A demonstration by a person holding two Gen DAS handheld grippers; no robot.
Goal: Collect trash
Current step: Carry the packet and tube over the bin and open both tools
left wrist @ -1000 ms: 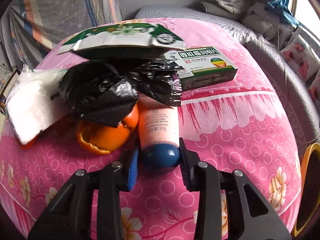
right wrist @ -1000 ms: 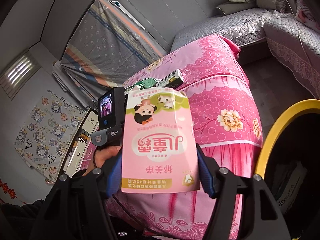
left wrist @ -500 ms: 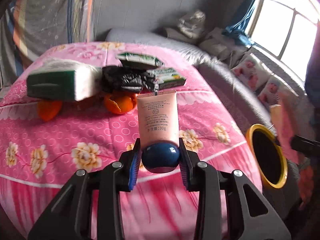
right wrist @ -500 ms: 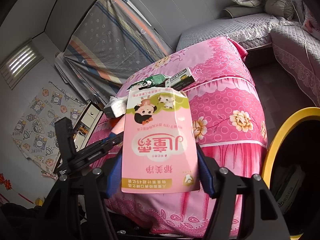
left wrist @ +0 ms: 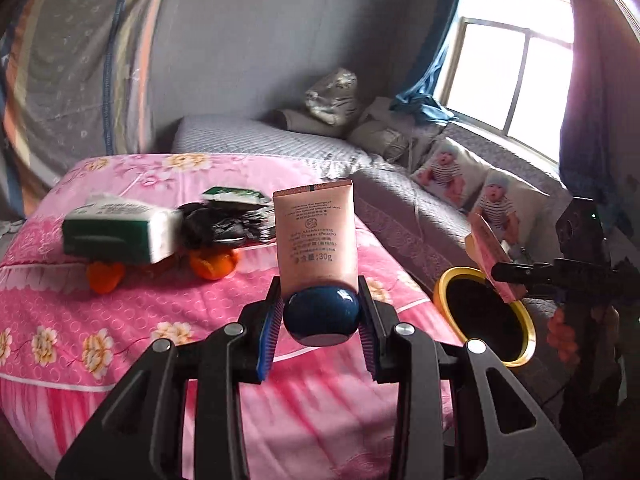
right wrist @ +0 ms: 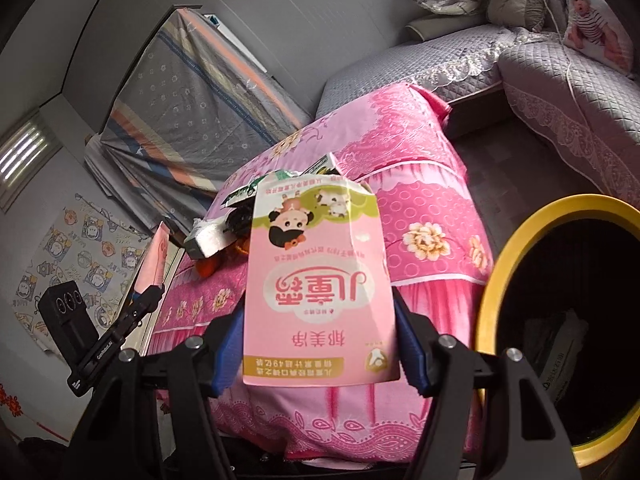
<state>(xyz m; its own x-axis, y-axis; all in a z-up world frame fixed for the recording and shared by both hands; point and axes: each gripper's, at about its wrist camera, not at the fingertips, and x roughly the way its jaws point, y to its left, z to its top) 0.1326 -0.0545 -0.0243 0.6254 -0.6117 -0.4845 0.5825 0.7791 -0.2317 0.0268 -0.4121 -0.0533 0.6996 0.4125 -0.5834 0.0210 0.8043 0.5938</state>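
My left gripper (left wrist: 319, 292) is shut on the blue cap of a peach cream tube (left wrist: 316, 232), held upright above the pink flowered table (left wrist: 120, 340). My right gripper (right wrist: 319, 308) is shut on a pink carton with a cartoon child (right wrist: 316, 292), beside the yellow-rimmed black bin (right wrist: 492, 292). In the left wrist view the bin (left wrist: 442, 286) stands right of the table, with the right gripper (left wrist: 500, 272) and its carton (left wrist: 486, 248) above the rim. On the table lie a tissue pack (left wrist: 116, 228), a black bag (left wrist: 224, 224), orange peels (left wrist: 212, 266) and a green packet (left wrist: 232, 196).
A grey quilted sofa (left wrist: 400, 208) with cushions runs behind the table and the bin, under a bright window (left wrist: 508, 80). A striped sheet (right wrist: 188, 92) leans on the wall past the table. A box lies inside the bin (right wrist: 560, 356). A person's hand (left wrist: 560, 332) holds the right gripper.
My left gripper has lifted the tube off the table and swung right, so the bin and the right gripper have come into its view. The right gripper has hardly moved.
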